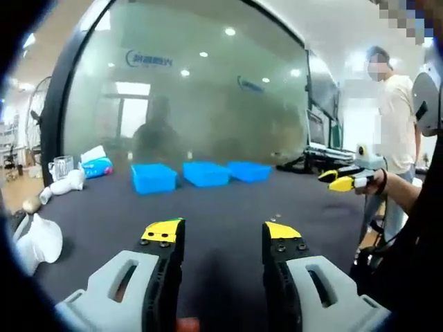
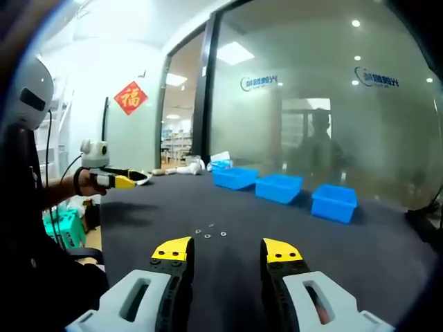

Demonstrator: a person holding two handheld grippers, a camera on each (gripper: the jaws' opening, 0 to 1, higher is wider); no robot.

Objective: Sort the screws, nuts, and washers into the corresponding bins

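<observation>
A dark counter [image 1: 228, 207] runs up to a frosted glass wall [image 1: 201, 90] with ceiling lights reflected in it. Three blue bins [image 1: 154, 177] stand in a row near its far edge; in the right gripper view the same bins [image 2: 279, 187] run rightward. A few small washers or nuts [image 2: 210, 232], too small to tell apart, lie loose on the counter just ahead of the right tool [image 2: 226, 250], well apart from the bins. The right tool's jaws stand apart with nothing between them. The left tool [image 1: 223, 232] is likewise released, over bare counter. At the counter's left end lie white cloths or bags [image 1: 38, 238], a clear jug [image 1: 61, 166] and a blue-and-white pack [image 1: 97, 164]. A person in a pale shirt [image 1: 396, 121] stands beyond the right edge. A red paper ornament [image 2: 131, 97] hangs on the white wall
</observation>
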